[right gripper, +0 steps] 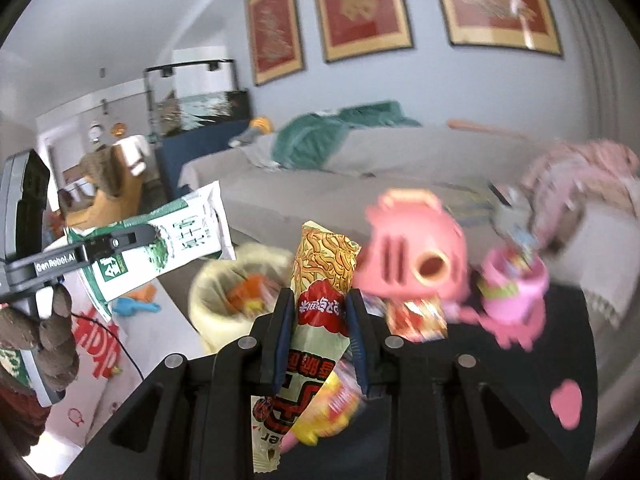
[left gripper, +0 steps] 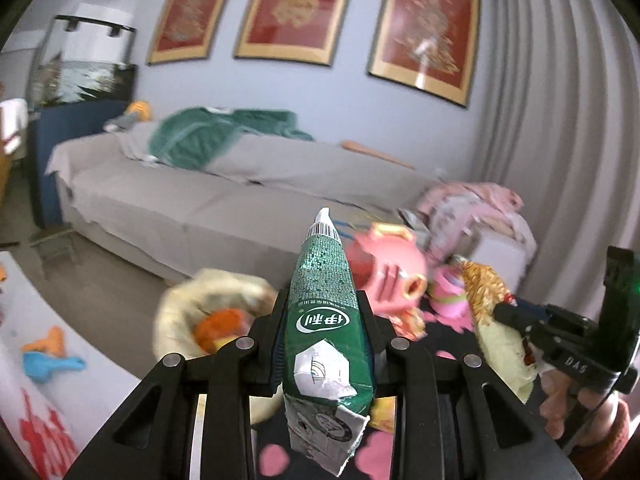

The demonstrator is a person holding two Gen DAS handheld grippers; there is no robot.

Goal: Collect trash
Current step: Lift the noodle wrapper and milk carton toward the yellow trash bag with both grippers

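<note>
Left tongs (left gripper: 322, 316) clamped on a flattened green milk carton (left gripper: 326, 332), right tongs (right gripper: 320, 320) clamped on a noodle wrapper (right gripper: 316, 320). Only the right view shows the carton's white printed face, above the lined trash bin (right gripper: 240, 280).

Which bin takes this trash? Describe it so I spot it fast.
Find the long grey sofa. On the floor in front of it stands a round bin lined with a pale bag, orange scraps inside. The pink toys beside it sit on the dark table.
</note>
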